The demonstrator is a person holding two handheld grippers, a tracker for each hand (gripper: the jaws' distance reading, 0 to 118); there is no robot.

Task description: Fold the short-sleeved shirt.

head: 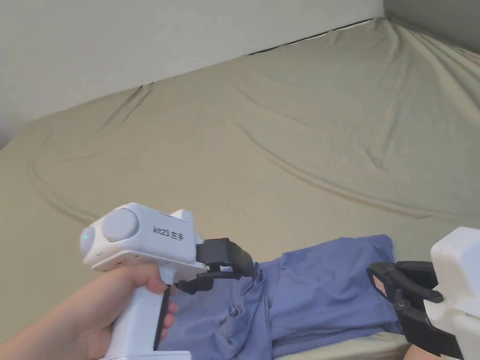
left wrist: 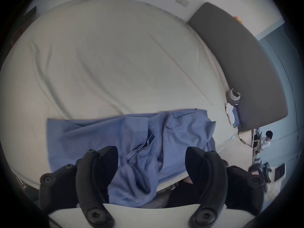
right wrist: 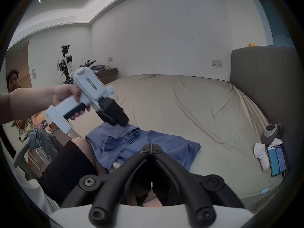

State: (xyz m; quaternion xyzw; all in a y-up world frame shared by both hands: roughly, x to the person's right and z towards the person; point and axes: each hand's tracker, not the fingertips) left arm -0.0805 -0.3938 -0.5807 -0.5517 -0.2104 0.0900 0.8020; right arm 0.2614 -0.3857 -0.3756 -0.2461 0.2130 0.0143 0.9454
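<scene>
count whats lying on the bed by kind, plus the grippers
Crumpled blue short-sleeved shirt: 1
Flat phones with lit screens by the headboard: 2
White socks: 1 bundle, count unclear
Grey and white cloth lump: 1
Handheld white grippers with black jaws: 2, left gripper open, right gripper shut
Total: 7

Soft, even indoor light, fairly dim, no hard shadows; only faint shading in the creases of the beige fitted bed sheet [head: 290, 140]. Head view is sharp with little distortion. Both gripper views are fisheye, with black vignette rings and curved walls at the edges. Motion blur smears the far edge of the crumpled blue short-sleeved shirt [left wrist: 102, 132] in the left gripper view. One small bright ceiling glint [right wrist: 39, 0] top left in the right gripper view.
</scene>
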